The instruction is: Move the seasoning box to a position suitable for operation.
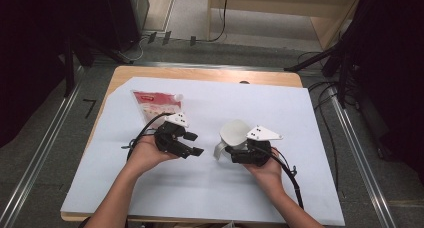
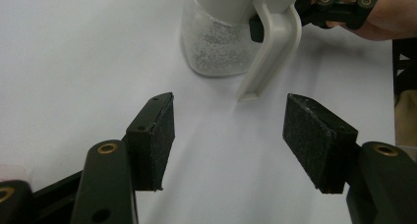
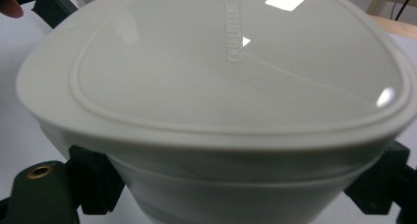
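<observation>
Both forearms reach in from six o'clock. The black two-jaw left gripper (image 1: 192,144) points toward three o'clock, jaws spread wide and empty; the black two-jaw right gripper (image 1: 235,150) clamps a white lidded plastic jug (image 1: 233,134).

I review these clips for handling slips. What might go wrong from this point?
The right gripper clamps the white lidded jug just under its smooth lid; it might slip or tip. The left gripper is open near the jug's handle and could knock it.

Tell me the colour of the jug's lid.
Off-white plastic lid on the clear jug; right gripper view shows it best.
</observation>
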Demonstrator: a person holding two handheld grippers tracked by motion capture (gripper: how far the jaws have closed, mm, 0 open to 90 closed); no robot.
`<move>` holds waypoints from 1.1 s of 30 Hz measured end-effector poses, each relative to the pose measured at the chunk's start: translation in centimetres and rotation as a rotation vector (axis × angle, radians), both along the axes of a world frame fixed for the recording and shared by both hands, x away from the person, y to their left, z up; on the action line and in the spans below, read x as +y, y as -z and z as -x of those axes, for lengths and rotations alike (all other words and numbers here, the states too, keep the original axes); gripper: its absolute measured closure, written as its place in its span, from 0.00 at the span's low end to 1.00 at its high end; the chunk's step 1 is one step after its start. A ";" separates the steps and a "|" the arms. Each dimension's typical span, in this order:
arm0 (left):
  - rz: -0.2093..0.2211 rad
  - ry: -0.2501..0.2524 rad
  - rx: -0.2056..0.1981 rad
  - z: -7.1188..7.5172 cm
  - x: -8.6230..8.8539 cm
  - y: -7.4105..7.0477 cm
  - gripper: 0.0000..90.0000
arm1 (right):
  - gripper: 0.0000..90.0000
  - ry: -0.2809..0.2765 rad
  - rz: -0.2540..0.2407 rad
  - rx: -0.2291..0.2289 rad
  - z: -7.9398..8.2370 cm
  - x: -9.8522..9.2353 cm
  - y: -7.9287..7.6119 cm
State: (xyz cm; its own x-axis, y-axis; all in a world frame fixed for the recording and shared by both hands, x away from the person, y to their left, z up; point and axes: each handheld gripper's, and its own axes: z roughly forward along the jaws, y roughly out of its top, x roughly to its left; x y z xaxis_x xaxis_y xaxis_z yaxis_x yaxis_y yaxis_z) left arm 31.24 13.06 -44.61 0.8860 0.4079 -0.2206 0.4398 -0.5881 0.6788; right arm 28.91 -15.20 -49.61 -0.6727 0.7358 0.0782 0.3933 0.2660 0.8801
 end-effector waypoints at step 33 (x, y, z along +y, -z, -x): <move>0.004 -0.006 0.000 0.0 0.1 -0.2 0.44 | 0.09 -0.038 -0.004 0.106 1.9 -2.2 -2.0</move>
